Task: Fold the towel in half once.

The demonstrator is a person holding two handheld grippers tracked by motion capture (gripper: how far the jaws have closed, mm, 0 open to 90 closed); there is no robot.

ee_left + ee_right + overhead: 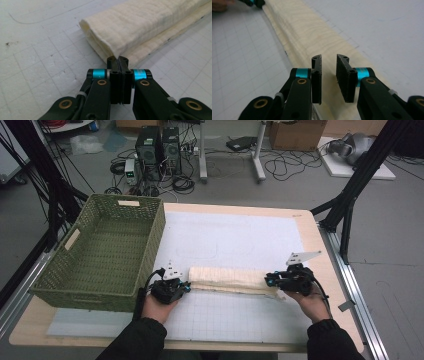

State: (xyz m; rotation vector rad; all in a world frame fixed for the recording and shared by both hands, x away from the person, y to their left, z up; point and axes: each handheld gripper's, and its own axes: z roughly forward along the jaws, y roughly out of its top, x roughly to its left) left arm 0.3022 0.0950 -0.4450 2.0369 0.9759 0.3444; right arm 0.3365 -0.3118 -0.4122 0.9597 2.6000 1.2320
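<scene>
Pinching towel [140,27] edge, left gripper [117,61].

Left gripper [117,60] jaws closed, pinching corner of folded cream cloth [140,27] on white gridded mat [37,65].

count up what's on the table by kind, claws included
woven green basket: 1
folded cream cloth: 1
white grid mat: 1
claws: 2, the left claw shut on the cloth's end, the right claw open over the other end
total: 5
</scene>
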